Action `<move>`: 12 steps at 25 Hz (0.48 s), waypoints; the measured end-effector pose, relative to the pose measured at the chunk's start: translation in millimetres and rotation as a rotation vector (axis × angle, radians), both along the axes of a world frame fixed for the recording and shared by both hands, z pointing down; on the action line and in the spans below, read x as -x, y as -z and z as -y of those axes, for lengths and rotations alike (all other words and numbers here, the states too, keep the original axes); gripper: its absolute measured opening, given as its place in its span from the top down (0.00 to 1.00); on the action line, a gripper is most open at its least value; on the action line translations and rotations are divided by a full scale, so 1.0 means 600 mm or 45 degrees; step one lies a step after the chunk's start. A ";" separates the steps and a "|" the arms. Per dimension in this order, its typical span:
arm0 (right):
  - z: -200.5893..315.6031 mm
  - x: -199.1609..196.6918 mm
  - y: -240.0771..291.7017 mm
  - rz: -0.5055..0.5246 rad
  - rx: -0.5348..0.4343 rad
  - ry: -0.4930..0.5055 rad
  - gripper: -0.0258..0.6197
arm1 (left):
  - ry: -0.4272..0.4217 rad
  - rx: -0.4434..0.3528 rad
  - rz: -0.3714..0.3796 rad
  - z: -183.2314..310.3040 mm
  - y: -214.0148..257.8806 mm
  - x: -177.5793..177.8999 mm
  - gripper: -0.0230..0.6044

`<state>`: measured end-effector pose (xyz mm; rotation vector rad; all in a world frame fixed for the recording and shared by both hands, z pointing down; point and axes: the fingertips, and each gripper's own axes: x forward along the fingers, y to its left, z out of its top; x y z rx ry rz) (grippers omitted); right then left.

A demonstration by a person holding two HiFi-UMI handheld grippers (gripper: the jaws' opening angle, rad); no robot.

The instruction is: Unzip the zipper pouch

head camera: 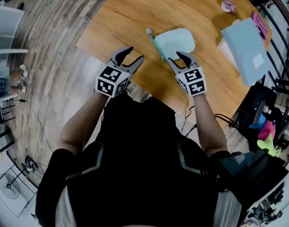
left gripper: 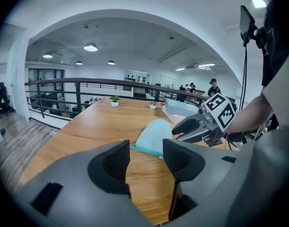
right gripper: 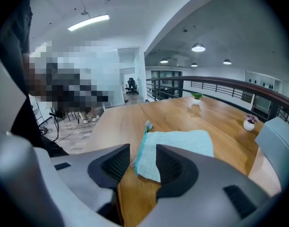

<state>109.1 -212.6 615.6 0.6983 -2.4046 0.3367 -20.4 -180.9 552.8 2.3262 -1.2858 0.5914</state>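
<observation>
- The zipper pouch (head camera: 178, 40), pale teal, lies flat on the wooden desk (head camera: 135, 13), a little right of the middle and towards the near edge.
- Its zipper (head camera: 158, 46) runs along the pouch's left edge. The zipper pull (head camera: 148, 30) sits at the far end of that edge.
- The right hand-held gripper (head camera: 176, 58) hangs at the pouch's near edge with its jaws moderately apart and gripping nothing. In its own view the near left corner of the pouch shows through the gap; I cannot tell if a jaw touches the cloth.
- The left hand-held gripper (head camera: 135, 55) is left of the pouch, over the desk's near edge, with its jaws wide and empty. Only bare desk shows between it and the zipper.
- A light blue box (head camera: 243, 48) rests at the desk's right end, well apart from the pouch, with a pink item (head camera: 260, 24) at its far corner.
- A small pot (head camera: 228, 5) stands at the far right of the desk, and a small green plant (right gripper: 196, 98) stands at the far edge.
- A dark railing (right gripper: 220, 86) runs behind the desk.
- The person's black-clad torso fills the near side in the head view.
</observation>
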 end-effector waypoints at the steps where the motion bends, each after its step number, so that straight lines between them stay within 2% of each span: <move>1: -0.004 0.002 -0.015 -0.018 0.017 0.018 0.68 | 0.017 0.011 0.005 -0.002 -0.006 0.004 0.59; 5: -0.019 0.009 -0.064 -0.092 0.052 0.080 0.68 | 0.043 0.052 0.011 -0.013 -0.031 0.013 0.59; 8: -0.019 0.017 -0.087 -0.126 0.017 0.133 0.72 | 0.080 0.071 0.024 -0.013 -0.048 0.023 0.59; 12: -0.026 0.023 -0.117 -0.214 -0.011 0.240 0.72 | 0.102 0.089 0.034 -0.019 -0.057 0.025 0.59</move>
